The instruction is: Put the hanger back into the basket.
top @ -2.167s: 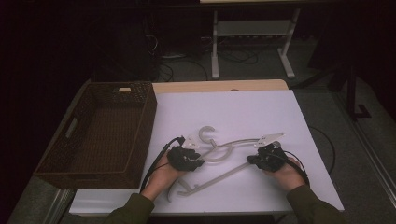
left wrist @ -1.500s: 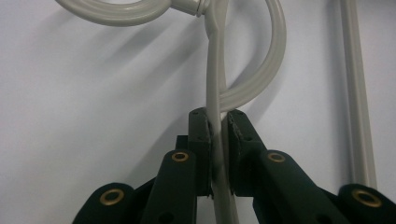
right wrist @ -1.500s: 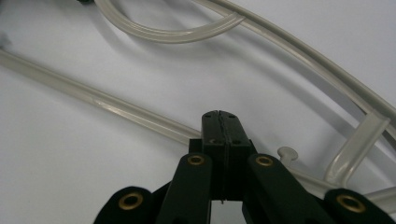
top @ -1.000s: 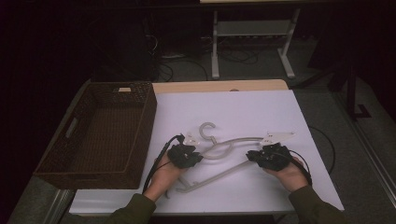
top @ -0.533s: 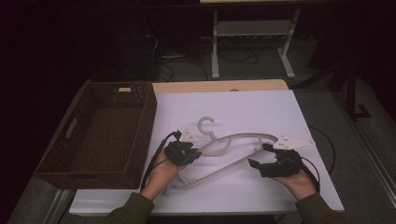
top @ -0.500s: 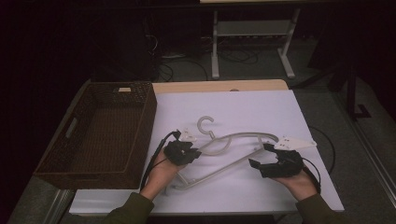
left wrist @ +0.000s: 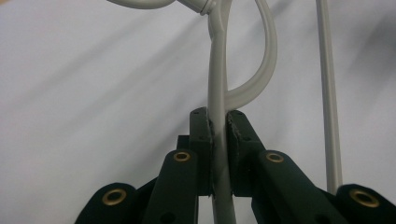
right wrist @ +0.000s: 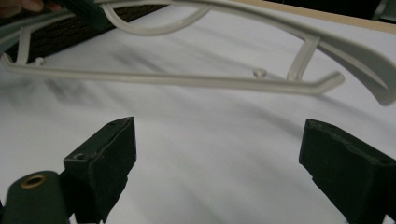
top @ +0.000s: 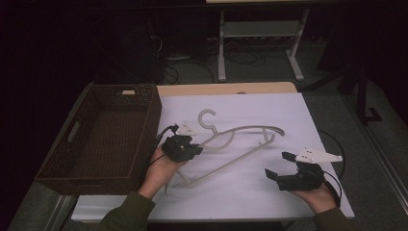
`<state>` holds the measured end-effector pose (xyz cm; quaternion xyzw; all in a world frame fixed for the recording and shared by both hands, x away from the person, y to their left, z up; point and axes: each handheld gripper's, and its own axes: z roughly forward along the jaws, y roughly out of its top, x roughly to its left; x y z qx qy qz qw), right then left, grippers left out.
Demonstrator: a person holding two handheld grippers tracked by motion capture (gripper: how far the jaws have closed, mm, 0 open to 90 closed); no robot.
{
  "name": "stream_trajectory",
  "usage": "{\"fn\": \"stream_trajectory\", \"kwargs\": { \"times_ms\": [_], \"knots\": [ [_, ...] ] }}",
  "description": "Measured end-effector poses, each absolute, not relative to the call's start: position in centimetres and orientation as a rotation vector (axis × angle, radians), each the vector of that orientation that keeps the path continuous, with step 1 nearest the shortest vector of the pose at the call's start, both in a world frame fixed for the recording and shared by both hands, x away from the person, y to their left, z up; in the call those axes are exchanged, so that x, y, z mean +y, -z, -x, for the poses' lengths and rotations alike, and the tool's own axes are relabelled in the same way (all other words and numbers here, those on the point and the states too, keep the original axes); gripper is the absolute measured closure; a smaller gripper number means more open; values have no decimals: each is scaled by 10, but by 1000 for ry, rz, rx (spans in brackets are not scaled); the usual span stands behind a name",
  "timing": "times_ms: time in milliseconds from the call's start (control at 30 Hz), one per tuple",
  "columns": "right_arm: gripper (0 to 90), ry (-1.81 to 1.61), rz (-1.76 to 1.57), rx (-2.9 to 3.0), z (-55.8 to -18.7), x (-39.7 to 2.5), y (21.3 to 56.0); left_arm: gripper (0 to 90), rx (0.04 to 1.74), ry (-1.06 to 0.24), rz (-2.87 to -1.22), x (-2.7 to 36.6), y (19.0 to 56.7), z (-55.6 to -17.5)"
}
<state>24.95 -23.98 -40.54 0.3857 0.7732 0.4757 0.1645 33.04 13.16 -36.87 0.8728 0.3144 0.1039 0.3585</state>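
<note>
My left gripper [top: 185,147] is clamped on the hanger [top: 240,144], which sits mid-table [top: 288,110], just beside the basket [top: 101,134] at its nine o'clock. My right gripper [top: 281,166] hangs wide open at its four o'clock. I judge the next move is carrying the hanger one-handed toward the basket.

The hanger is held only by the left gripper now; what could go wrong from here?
1. The left gripper pinches one thin bar of the hanger near one end, so the long free end may swing or twist in the jaws.
2. The right gripper is open and apart from the hanger, so nothing would stop a slip.
</note>
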Motion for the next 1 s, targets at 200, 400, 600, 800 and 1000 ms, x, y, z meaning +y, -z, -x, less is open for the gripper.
{"fn": "stream_trajectory", "kwargs": {
  "times_ms": [200, 400, 600, 800, 1000],
  "knots": [
    [108, -1367, -1096, 2182, -248, -244, 405, 827, 809, -286, -2248, 142, 341, -336],
    [109, -1373, -1095, 2163, -249, -245, 406, 827, 823, -305, -2232, 159, 316, -342],
    [108, -1372, -1103, 2163, -249, -245, 406, 828, 839, -322, -2213, 179, 293, -347],
    [33, -1381, -1115, 2140, -249, -245, 406, 828, 875, -341, -2180, 208, 275, -352],
    [0, -1387, -1119, 2126, -249, -243, 404, 828, 923, -368, -2155, 237, 263, -354]
  ]
}}
